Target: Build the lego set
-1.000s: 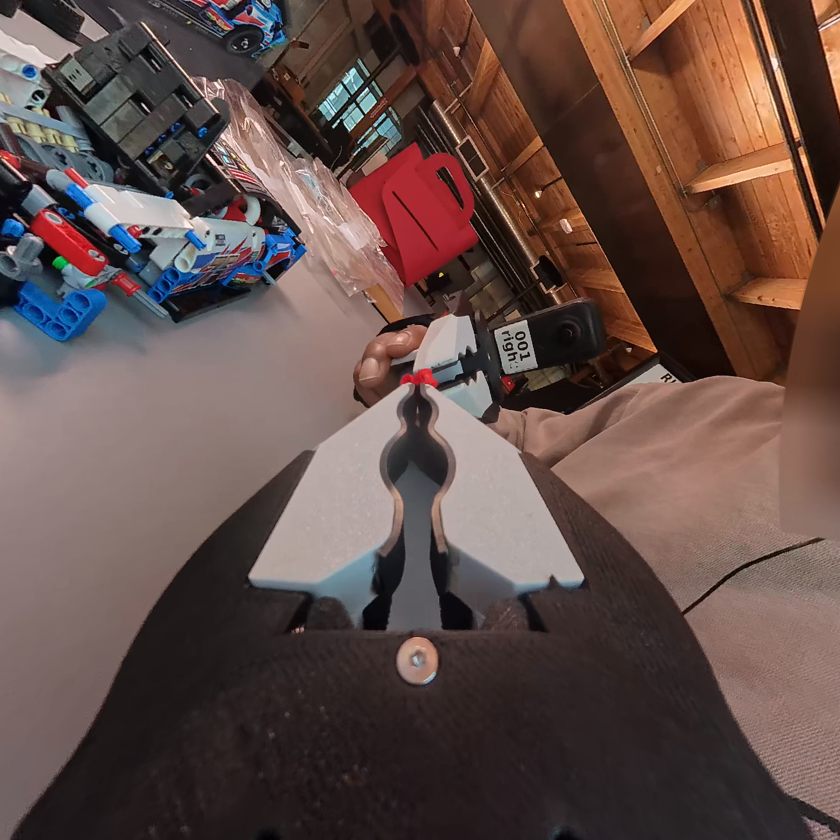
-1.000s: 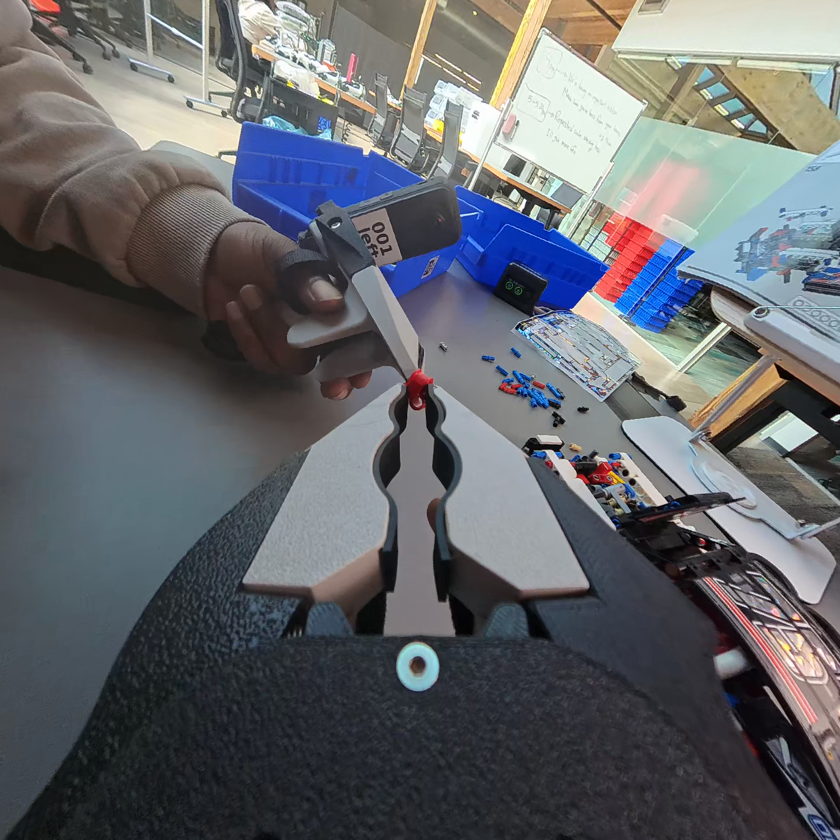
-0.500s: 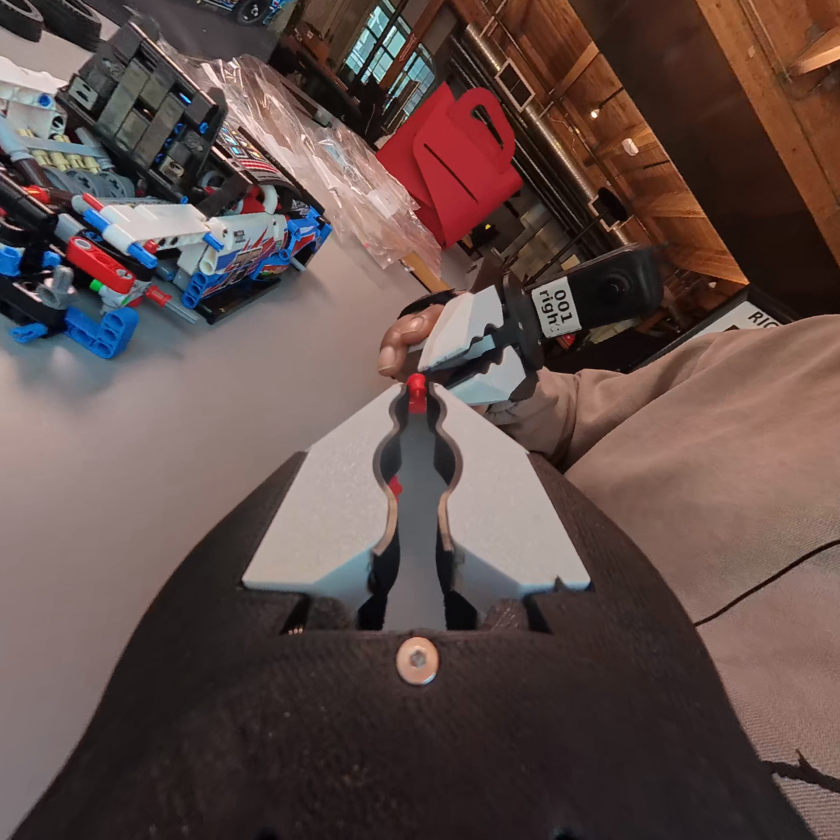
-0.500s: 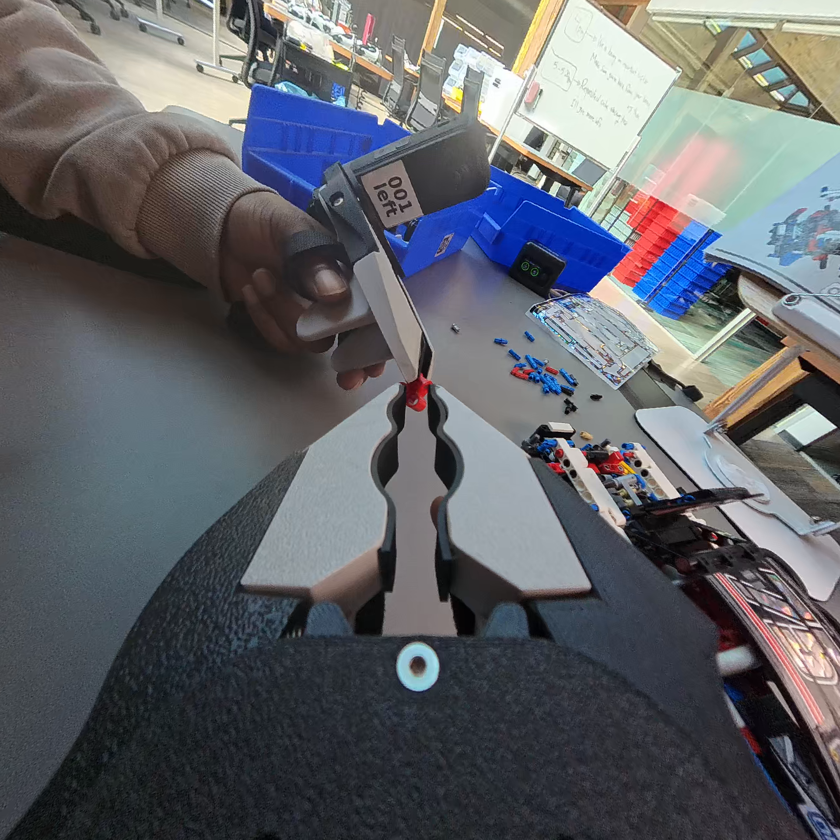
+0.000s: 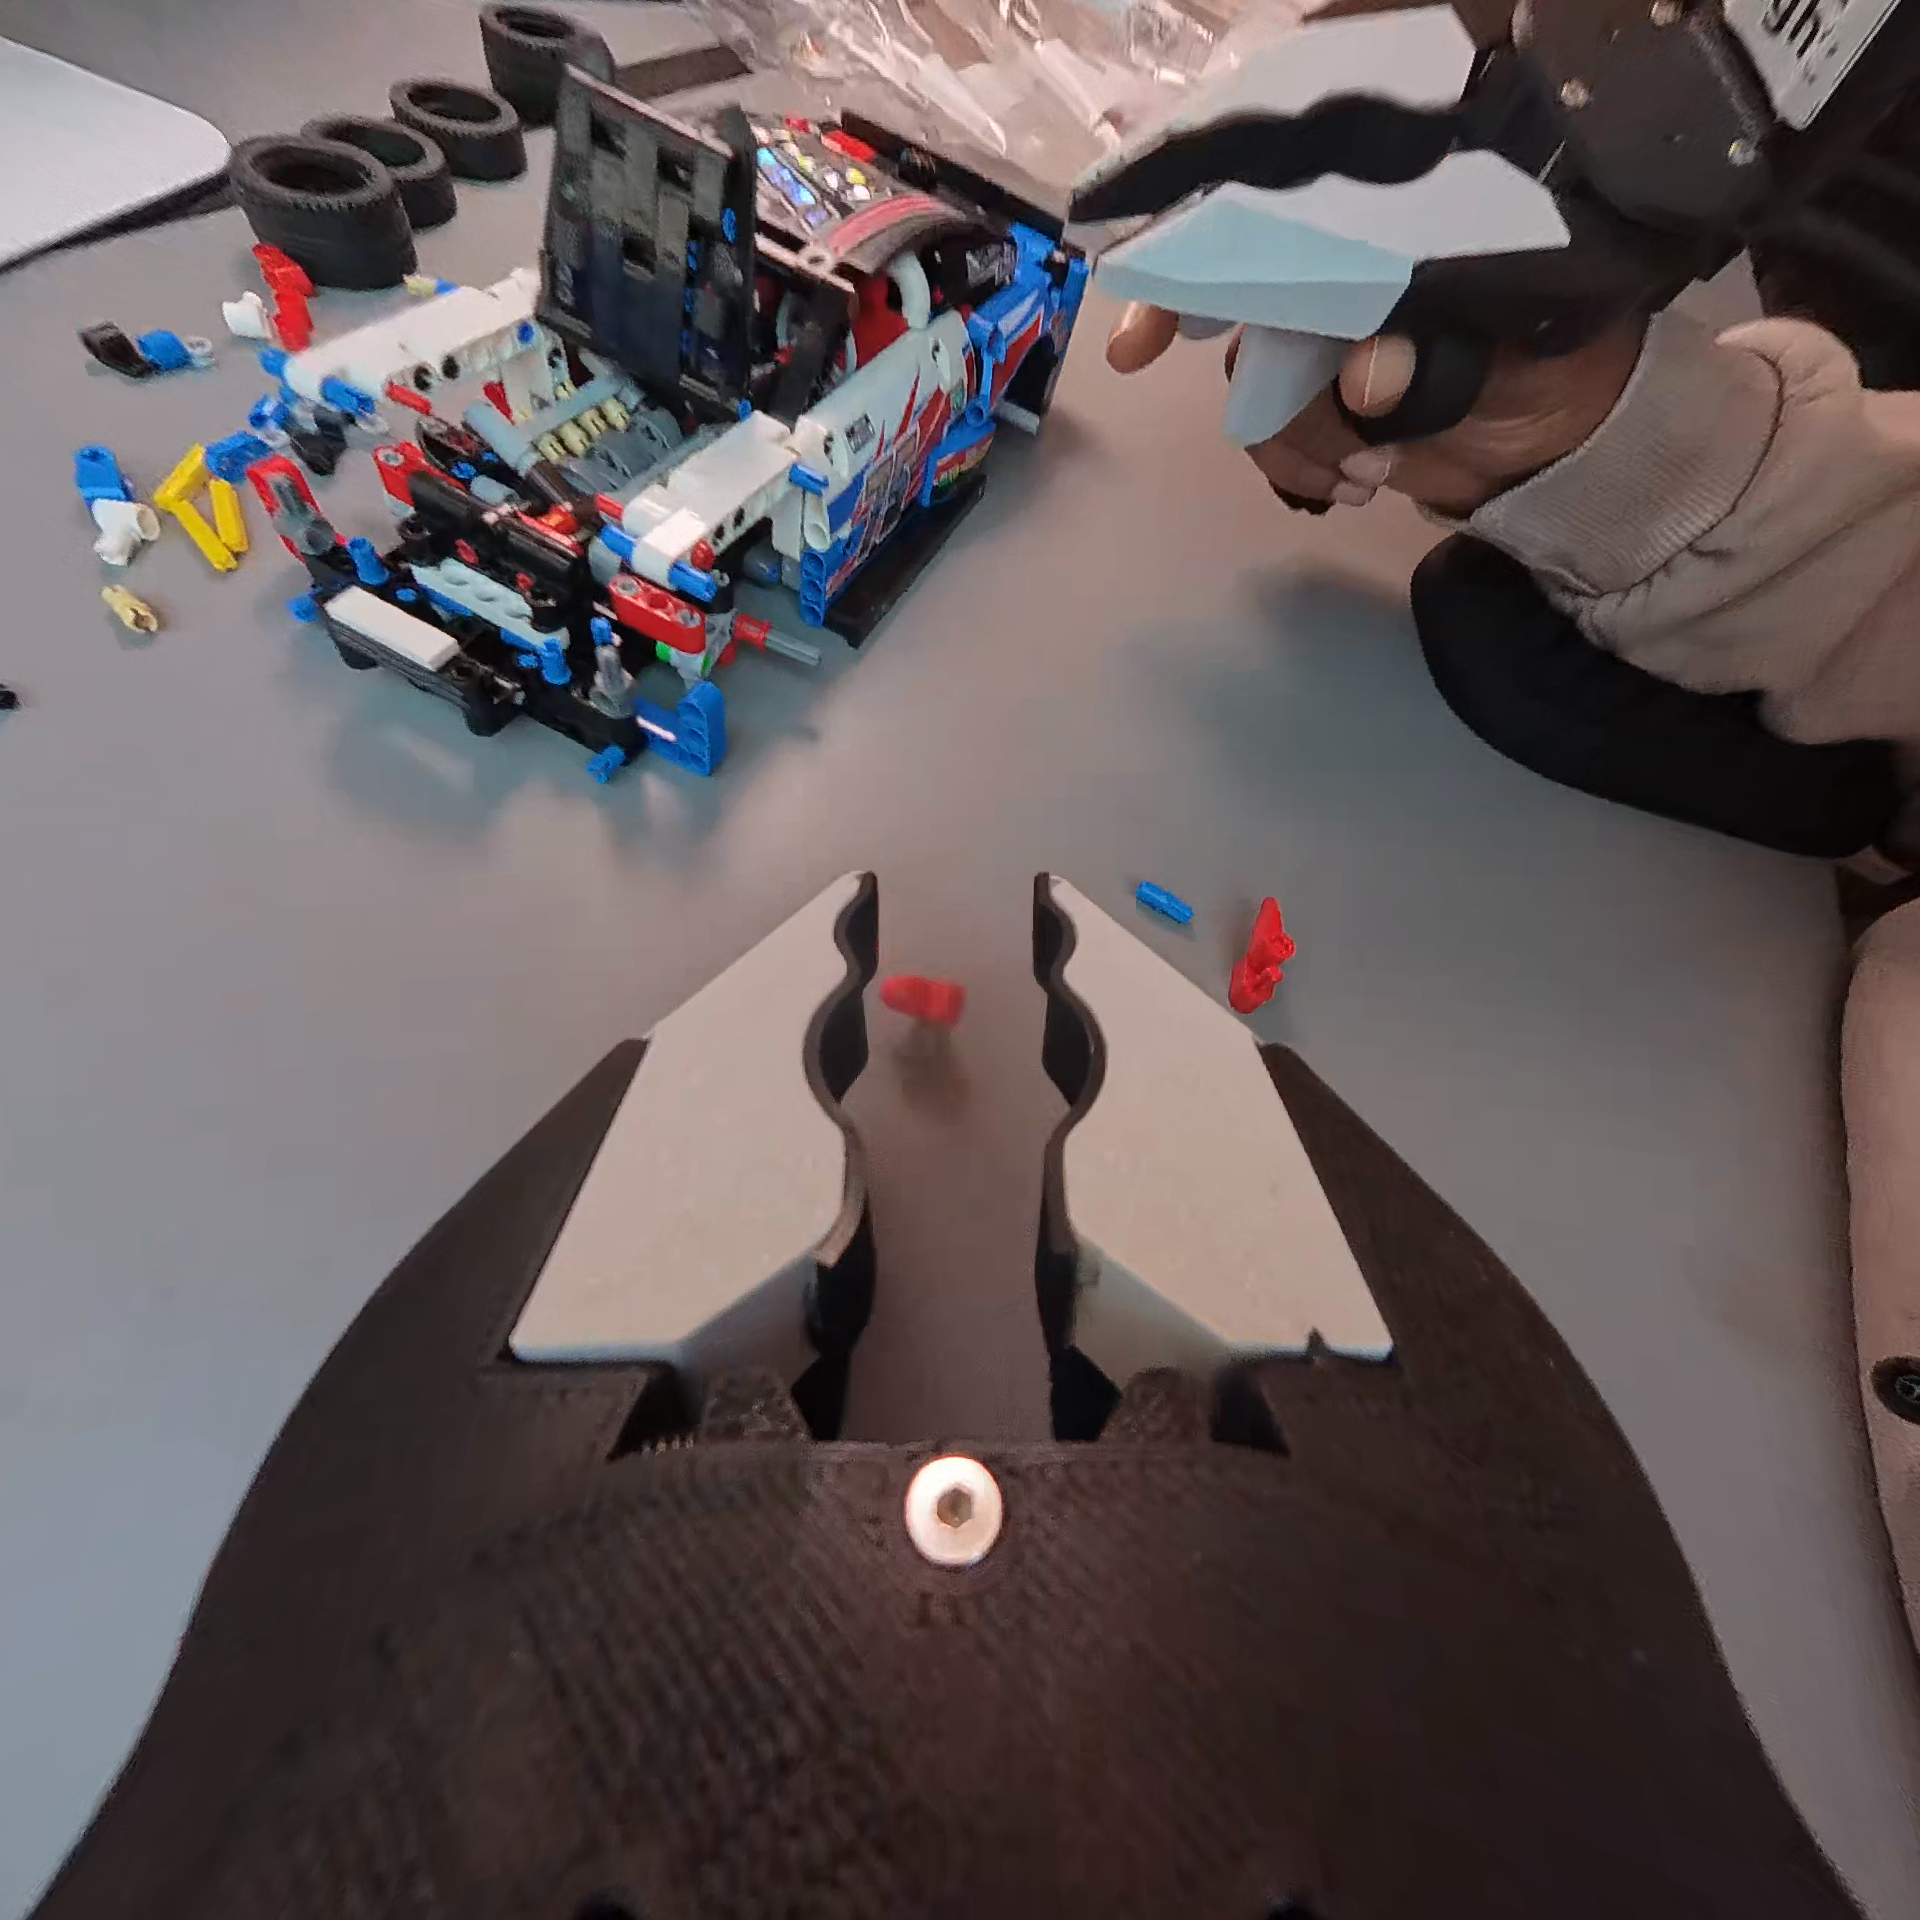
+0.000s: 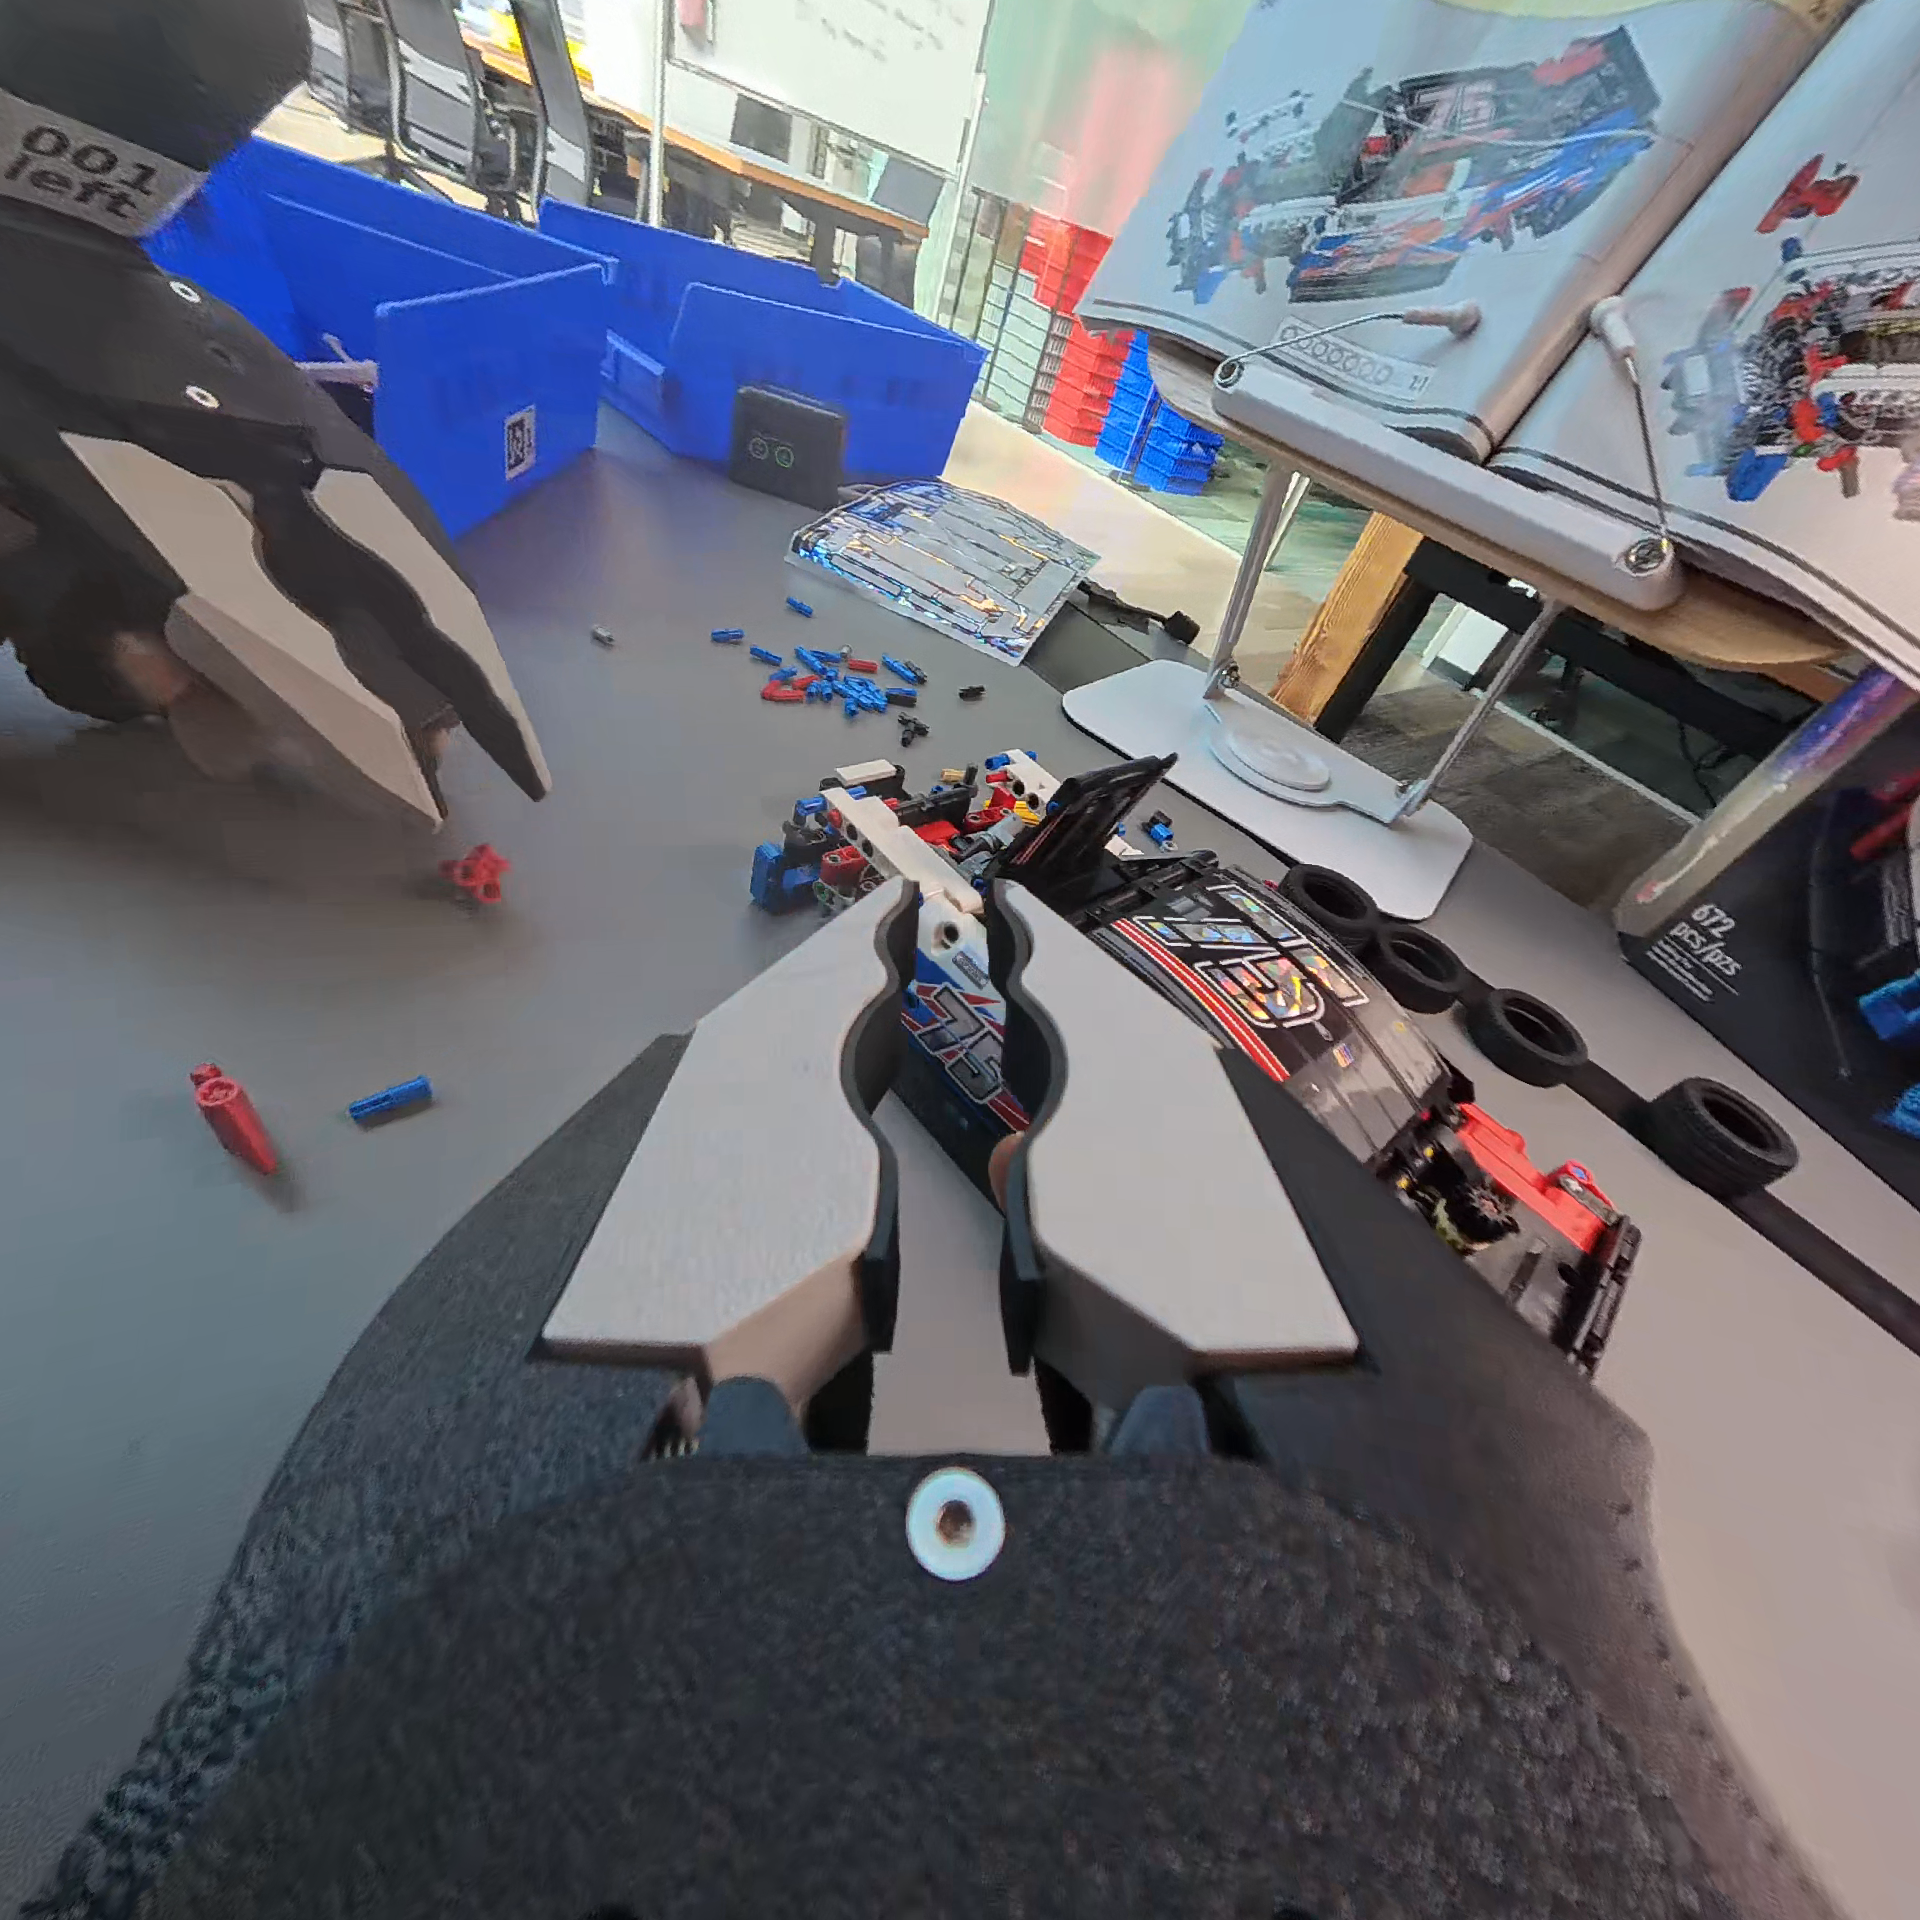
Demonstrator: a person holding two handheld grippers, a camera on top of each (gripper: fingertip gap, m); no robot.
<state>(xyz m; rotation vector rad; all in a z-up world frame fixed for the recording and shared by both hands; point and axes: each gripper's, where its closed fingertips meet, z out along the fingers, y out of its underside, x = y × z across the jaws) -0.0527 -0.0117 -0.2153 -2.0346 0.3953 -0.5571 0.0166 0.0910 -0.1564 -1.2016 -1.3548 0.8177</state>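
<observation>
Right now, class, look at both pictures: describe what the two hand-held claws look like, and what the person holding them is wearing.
Each claw, left and right, has a rough black body, a silver screw at its centre and two pale grey fingers with wavy black inner edges. A white label sits on each. The person wears a beige ribbed-cuff sleeve.

Blue bins (image 6: 665,353) are standing at the far side of the grey table (image 6: 156,1299), with a small black device (image 6: 787,445) sitting just beside them. A white stand (image 6: 1262,769) is resting on the table further right. Clear plastic bags (image 5: 935,62) are lying behind. Office chairs (image 6: 468,94) are showing beyond the bins.
</observation>
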